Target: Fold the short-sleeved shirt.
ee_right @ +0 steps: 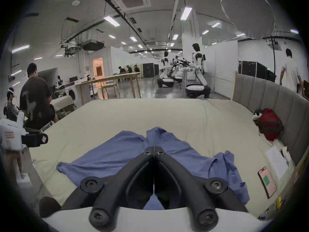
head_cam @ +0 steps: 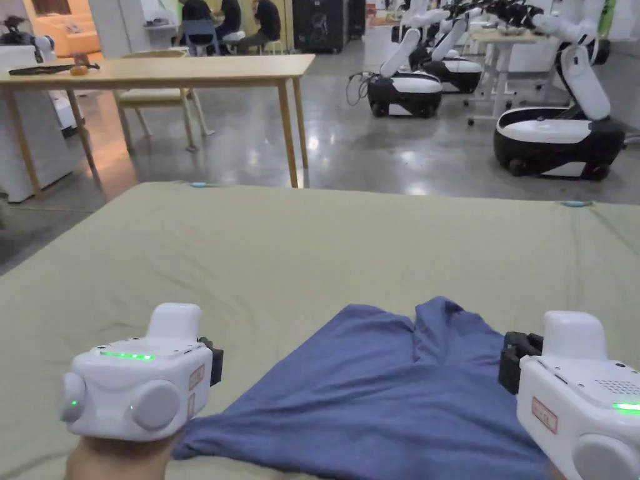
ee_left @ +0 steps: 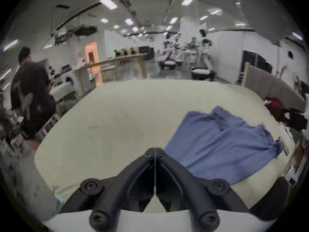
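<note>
The shirt [head_cam: 375, 400] is seen unfolded and rumpled on the bed [head_cam: 281, 250], while both grippers' fingers [ee_left: 151, 153] are kept together, empty.

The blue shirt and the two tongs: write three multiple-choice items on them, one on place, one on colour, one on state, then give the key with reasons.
1. Where does the shirt lie?
A. on the green bed cover
B. on the wooden table
C. on the floor

2. What colour is the bag by the padded headboard?
A. yellow
B. red
C. white

3. How do the left tongs and the right tongs stand?
A. both wide open
B. both clamped on the shirt
C. both shut, holding nothing

Key: 1 A, the cloth is spread on the cover in the head view. 2 B, it shows red in the right gripper view. 3 C, each pair's tips meet with no cloth between them.
</note>
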The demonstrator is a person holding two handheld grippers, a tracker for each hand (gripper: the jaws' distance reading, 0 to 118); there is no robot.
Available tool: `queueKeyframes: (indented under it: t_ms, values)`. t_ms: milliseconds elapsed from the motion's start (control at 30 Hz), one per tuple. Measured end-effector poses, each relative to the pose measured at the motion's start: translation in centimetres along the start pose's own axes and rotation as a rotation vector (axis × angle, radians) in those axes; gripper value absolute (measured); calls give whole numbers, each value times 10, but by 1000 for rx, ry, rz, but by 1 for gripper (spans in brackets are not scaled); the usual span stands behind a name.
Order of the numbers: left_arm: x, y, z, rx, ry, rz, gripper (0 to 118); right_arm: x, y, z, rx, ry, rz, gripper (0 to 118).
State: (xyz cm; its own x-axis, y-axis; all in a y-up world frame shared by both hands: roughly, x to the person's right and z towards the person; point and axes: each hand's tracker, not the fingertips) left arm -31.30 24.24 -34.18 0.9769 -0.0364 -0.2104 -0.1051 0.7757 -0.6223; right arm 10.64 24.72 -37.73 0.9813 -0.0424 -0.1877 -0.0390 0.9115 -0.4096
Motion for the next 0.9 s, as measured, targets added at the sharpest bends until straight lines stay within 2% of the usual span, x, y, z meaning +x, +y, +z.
queueKeyframes:
  t_ms: [100, 133, 167, 200, 233, 267, 367, 433, 500, 567, 600, 667, 733, 833, 867, 900]
  values:
    - [-44, -21, -24, -142, -10, 72, 0, -6, -12, -14, -47, 38, -16, 0]
    - [-56, -27, -41, -189, -27, 95, 5, -10, -15, -18, -56, 42, -15, 0]
    - [-60, -32, -49, -206, -23, 95, 22, -13, -18, -22, -64, 44, -12, 0]
    - [-63, -38, -59, -225, -40, 94, 61, -15, -19, -26, -75, 50, -11, 0]
    - [-64, -43, -68, -243, -40, 96, 115, -17, -20, -29, -84, 54, -11, 0]
    - [-62, -50, -76, -219, -71, 105, 117, -19, -22, -32, -91, 59, -10, 0]
    - [-59, -50, -104, -259, -57, 107, 115, -18, -23, -38, -103, 55, 6, 0]
    - [-32, -53, -93, -276, -68, 90, 112, -13, -24, -42, -113, 46, 8, 0]
    - [-19, -55, -99, -311, -62, 54, 98, -4, -21, -42, -123, 28, 8, 0]
    - [-21, -59, -117, -376, -45, -4, 50, 8, -22, -45, -139, 8, 3, 0]
    - [-14, -64, -116, -409, -40, -34, 44, 16, -21, -46, -148, -7, 1, 0]
    - [-14, -64, -108, -329, -50, -44, 8, 33, -20, -53, -164, -38, 0, 0]
    - [-11, -61, -96, -288, -34, -70, 3, 52, -15, -65, -192, -79, 13, 0]
    - [-3, -52, -75, -260, -105, -52, 3, 82, -8, -105, -260, -117, 41, 1]
    - [-1, -48, -68, -232, -92, -68, 3, 94, -7, -127, -283, -120, 44, 8]
    - [-2, -43, -64, -228, -87, -86, 3, 103, -4, -147, -298, -116, 37, 38]
